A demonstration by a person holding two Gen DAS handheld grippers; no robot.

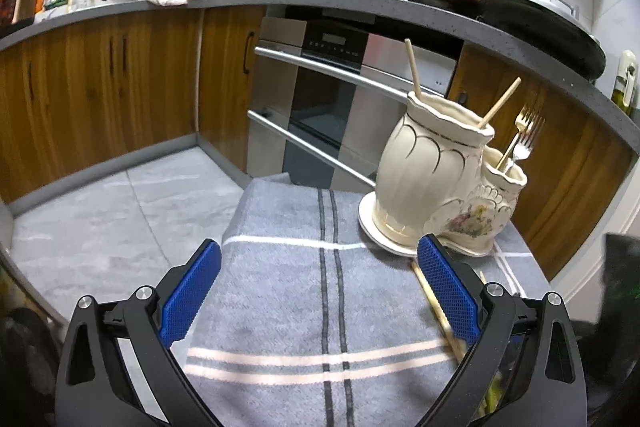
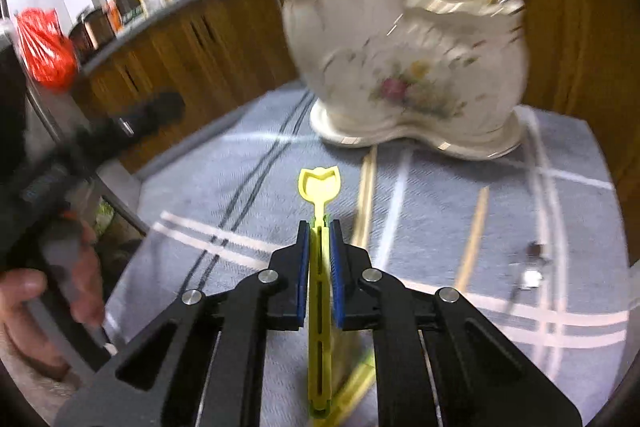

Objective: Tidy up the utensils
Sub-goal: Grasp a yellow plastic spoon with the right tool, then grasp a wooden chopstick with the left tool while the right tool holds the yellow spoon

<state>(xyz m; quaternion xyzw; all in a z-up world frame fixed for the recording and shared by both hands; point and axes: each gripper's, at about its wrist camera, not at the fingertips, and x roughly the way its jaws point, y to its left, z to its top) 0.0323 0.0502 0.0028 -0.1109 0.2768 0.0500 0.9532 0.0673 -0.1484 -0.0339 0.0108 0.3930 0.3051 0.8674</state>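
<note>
The left hand-held gripper [image 1: 318,269] stands wide open, angled downward; the right hand-held gripper [image 2: 319,227] is clamped on a yellow utensil [image 2: 320,195].

1. I see a glossy cream ceramic utensil holder [image 1: 432,179] with gilt lines and a painted flower motif.
2. Under it lies a matt, nubby grey woven cloth [image 1: 280,267] with pale and dark stripes.
3. My right gripper's [image 2: 319,227] blue textured pads pinch a smooth yellow plastic utensil [image 2: 320,183].
4. Pale matt wooden chopsticks [image 2: 474,235] lie nearby.
5. Shiny metal forks [image 1: 526,131] stand in the holder.
</note>
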